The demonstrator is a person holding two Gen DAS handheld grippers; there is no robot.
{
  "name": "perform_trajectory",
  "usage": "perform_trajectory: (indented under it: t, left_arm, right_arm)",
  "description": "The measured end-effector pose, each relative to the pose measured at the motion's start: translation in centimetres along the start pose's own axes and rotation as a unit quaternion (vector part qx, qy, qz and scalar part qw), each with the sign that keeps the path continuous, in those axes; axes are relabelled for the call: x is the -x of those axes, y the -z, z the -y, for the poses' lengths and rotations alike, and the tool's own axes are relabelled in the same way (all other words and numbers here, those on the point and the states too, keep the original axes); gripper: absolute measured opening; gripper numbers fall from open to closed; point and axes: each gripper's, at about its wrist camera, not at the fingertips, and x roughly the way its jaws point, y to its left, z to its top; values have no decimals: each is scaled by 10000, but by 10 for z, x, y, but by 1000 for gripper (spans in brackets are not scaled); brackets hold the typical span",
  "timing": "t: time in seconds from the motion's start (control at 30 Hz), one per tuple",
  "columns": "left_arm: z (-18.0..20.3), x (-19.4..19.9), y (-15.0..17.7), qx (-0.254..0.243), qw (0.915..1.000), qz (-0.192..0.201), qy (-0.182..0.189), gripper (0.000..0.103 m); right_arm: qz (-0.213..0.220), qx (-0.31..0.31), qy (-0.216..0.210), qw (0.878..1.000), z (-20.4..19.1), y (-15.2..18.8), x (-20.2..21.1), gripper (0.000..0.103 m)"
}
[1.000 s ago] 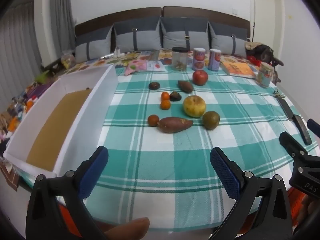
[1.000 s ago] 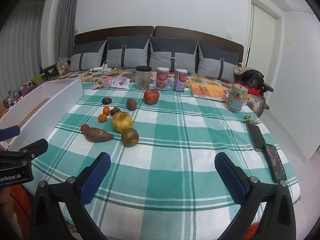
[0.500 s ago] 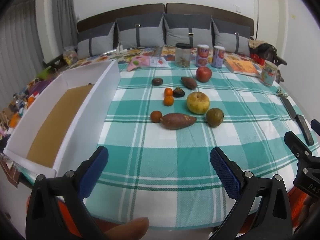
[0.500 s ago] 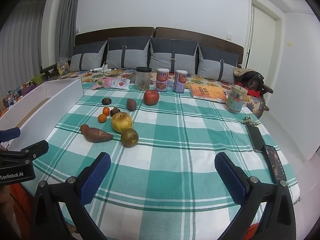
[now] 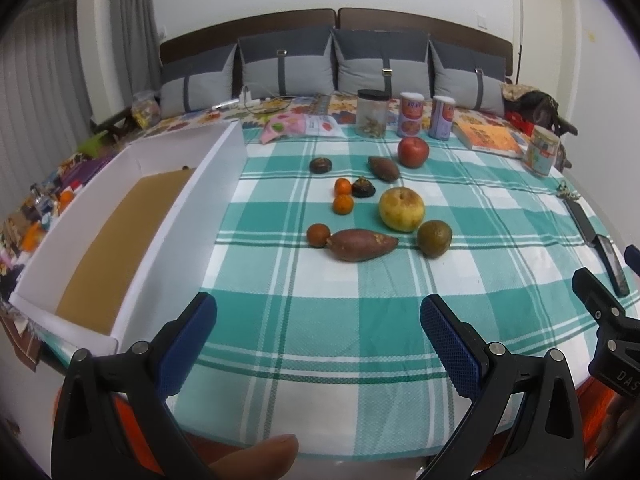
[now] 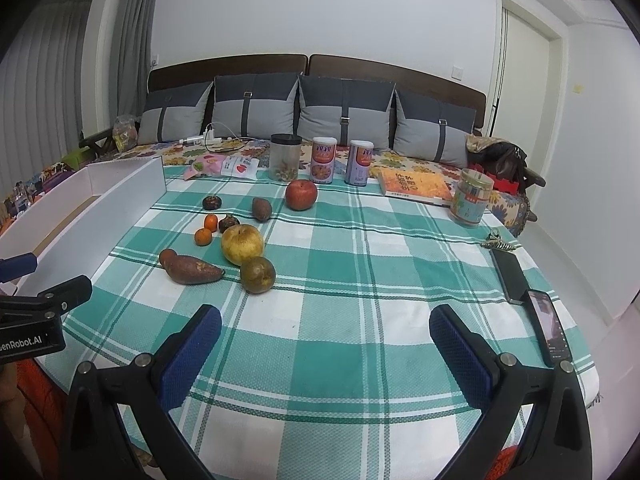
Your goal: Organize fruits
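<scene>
Fruit lies in a loose group on the green checked tablecloth [image 5: 320, 320]: a yellow apple [image 5: 401, 209], a red apple [image 5: 413, 151], a greenish round fruit [image 5: 434, 238], a long sweet potato [image 5: 362, 244], a smaller one [image 5: 383, 168], small oranges [image 5: 343, 204] and dark round fruits [image 5: 320, 165]. The yellow apple [image 6: 242, 244] and sweet potato [image 6: 190, 268] also show in the right wrist view. My left gripper [image 5: 318, 338] hangs open at the table's near edge. My right gripper [image 6: 325, 350] is open too, to its right. Both hold nothing.
A long white box [image 5: 168, 248] with a brown floor lies along the table's left side. Jars and cans [image 5: 410, 115], a book [image 5: 486, 140] and a printed tin [image 5: 542, 156] stand at the back. Phones [image 6: 548, 326] and keys [image 6: 498, 242] lie at the right edge.
The left wrist view has tilted up and shifted slightly, so the fruit sits a little lower and closer. Both grippers stay open and the fruit has not moved.
</scene>
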Motion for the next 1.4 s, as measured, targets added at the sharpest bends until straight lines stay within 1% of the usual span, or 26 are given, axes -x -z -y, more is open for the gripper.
perform_trajectory:
  t: [0.23,1.4]
  left_arm:
    - [0,0,1,-11,10000,-4,-2,102]
    - [-4,-3,0,25,10000,-46,-62,102]
  right_arm:
    - [70,-11,12,10000,0,0,2,103]
    - [90,-42,23,9999,1,2,-1,103]
